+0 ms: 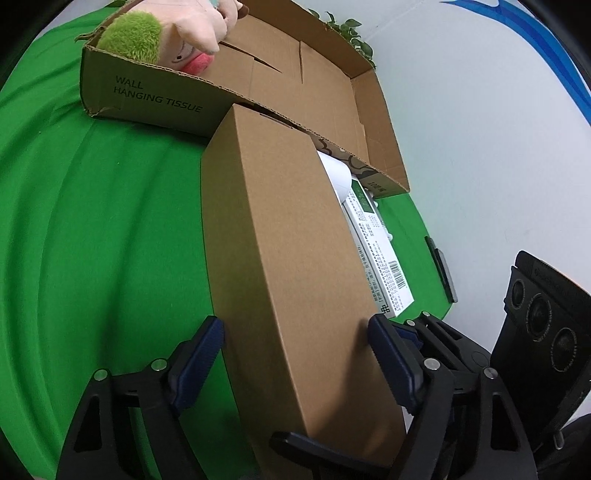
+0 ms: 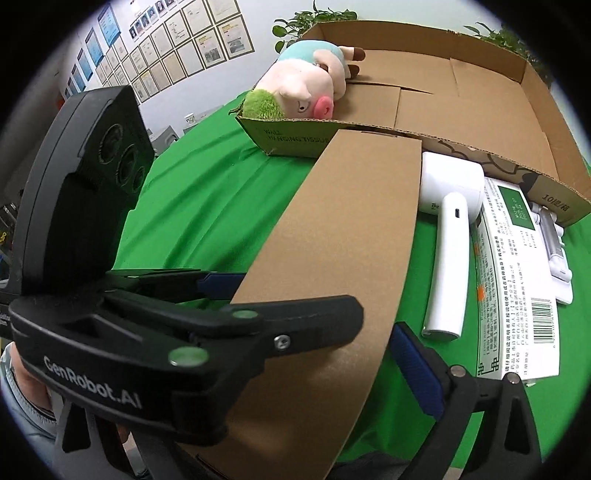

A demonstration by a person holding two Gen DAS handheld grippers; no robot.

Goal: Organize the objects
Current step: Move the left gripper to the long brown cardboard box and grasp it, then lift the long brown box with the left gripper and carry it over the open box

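The step in hand looks like taking hold of the long brown box, which lies on the green-covered desk with its far end against the open carton; the left tool straddles the near end of the box, its blue pads close to both long sides, though whether they press yet I cannot tell; the right tool comes at the same end, one finger lying over the top face and the other standing clear of the side, so it looks released; the next move, I judge, calls for both tools to close squarely on the box, then lift it level and carry it over the carton's low wall without knocking the plush toy that rests in the far corner there; beside the box, outside the carton, lie a white device and a white printed pack, touching or nearly so; the desk wears a wrinkled green cloth; behind it a pale wall carries rows of framed papers, and leafy plants show past the carton.
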